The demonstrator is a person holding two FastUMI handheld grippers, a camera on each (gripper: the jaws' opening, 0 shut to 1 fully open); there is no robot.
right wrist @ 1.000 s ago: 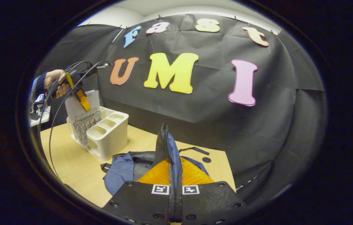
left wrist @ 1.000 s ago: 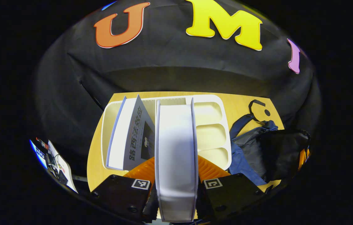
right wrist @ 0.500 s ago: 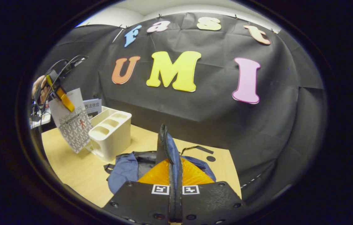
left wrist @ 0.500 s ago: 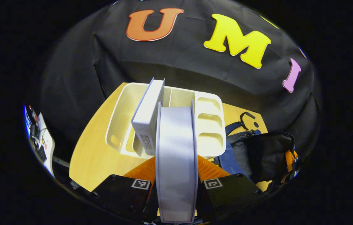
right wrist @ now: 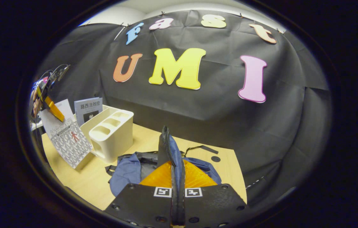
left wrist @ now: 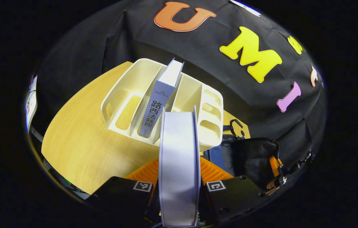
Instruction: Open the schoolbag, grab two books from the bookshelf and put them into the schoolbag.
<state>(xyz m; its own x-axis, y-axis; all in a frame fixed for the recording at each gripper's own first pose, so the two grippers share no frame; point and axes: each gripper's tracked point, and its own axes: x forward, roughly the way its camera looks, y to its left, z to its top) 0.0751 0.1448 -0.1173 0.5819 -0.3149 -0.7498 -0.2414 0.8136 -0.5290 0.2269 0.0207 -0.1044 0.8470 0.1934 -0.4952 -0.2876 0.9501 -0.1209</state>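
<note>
Both jaws are closed on something. In the left gripper view, the left gripper [left wrist: 179, 177] is clamped on a white-edged book [left wrist: 179, 164], whose page edge runs up the middle of the picture from 6 o'clock, with one finger pressed on each cover. In the right gripper view, the right gripper [right wrist: 177, 180] is pinched on the zippered edge of the schoolbag [right wrist: 169, 148], which is held upright between the fingers at 6 o'clock.

A cream plastic bookshelf [left wrist: 128, 91] is seen on the wooden table [left wrist: 80, 139] just above the picture's centre in the left gripper view. A second book [left wrist: 160, 101] with a grey spine is left standing in one of its slots, tilted slightly, at about 11 o'clock from the held book. Three small compartments are seen along the shelf's 3 o'clock side. The schoolbag [left wrist: 248, 155], dark blue and black, is seen at 4 o'clock, just beside the shelf, with the right gripper [left wrist: 275, 172] at its far edge.

In the right gripper view, the held book [right wrist: 68, 139] is seen at 9 o'clock, clear of the bookshelf [right wrist: 109, 133] and tilted, its patterned cover turned toward the camera. It is gripped at its top by the left gripper [right wrist: 52, 109], with a hand [right wrist: 34, 101] behind it. The second book [right wrist: 88, 109] is seen upright in the shelf at 10 o'clock. The bag's blue fabric is spread on the table [right wrist: 226, 167] below the shelf.
</note>
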